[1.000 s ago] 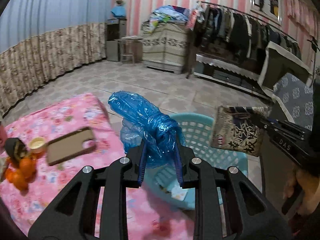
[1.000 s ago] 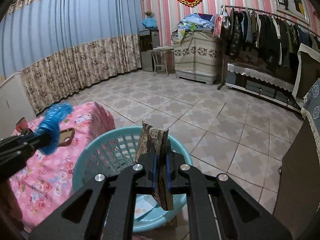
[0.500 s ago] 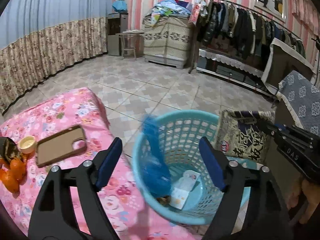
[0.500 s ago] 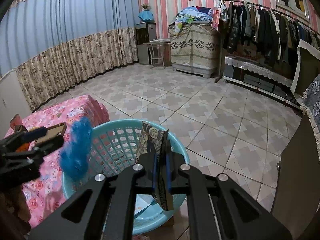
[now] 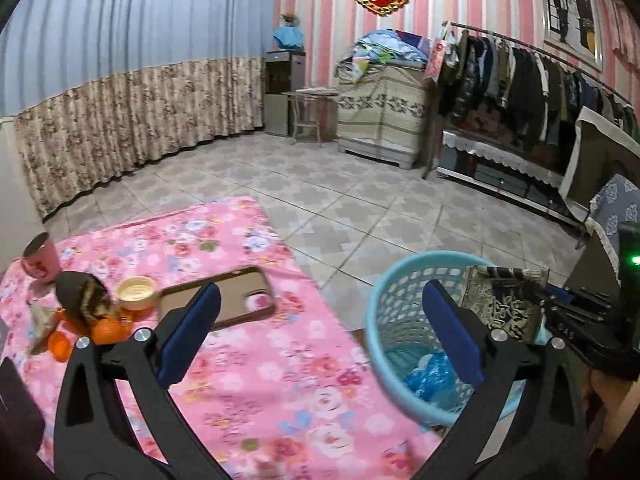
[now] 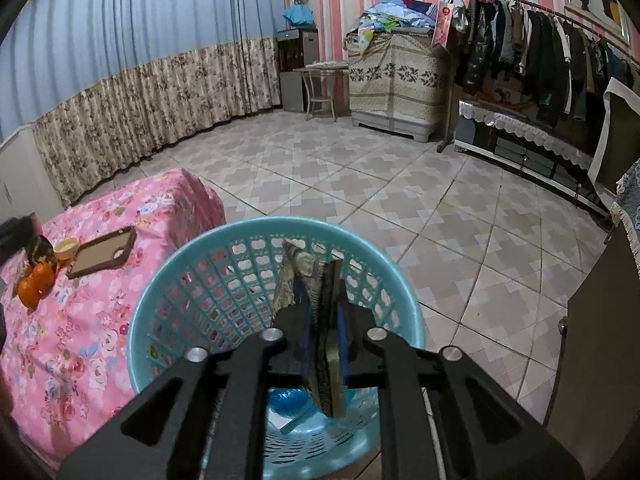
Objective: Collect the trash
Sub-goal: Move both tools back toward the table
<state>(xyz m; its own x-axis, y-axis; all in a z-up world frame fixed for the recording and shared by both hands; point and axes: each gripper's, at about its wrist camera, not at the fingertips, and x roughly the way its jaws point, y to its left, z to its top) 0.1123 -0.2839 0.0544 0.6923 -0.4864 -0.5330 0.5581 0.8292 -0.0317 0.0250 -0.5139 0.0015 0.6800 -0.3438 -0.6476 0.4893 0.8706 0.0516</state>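
A light blue mesh basket (image 5: 386, 304) (image 6: 224, 264) stands on the floor beside the pink floral table. The blue plastic bag (image 5: 430, 372) (image 6: 286, 402) lies inside it on the bottom. My left gripper (image 5: 320, 332) is open and empty, held over the table's edge and the basket. My right gripper (image 6: 322, 320) is shut on a patterned flat packet (image 6: 320, 320) and holds it over the basket; the packet also shows in the left wrist view (image 5: 498, 304).
On the pink tablecloth (image 5: 240, 360) lie a brown phone case (image 5: 224, 296), a small cream lid (image 5: 136, 292), oranges (image 5: 104, 328), a dark wrapper (image 5: 80, 292) and a pink cup (image 5: 38, 262). A tiled floor, a clothes rack (image 5: 520, 80) and a dark cabinet (image 6: 600, 340) surround.
My left gripper opened and let go of the blue plastic bag, which fell into the basket. The left gripper then swung left toward the table. The right gripper still holds the packet.
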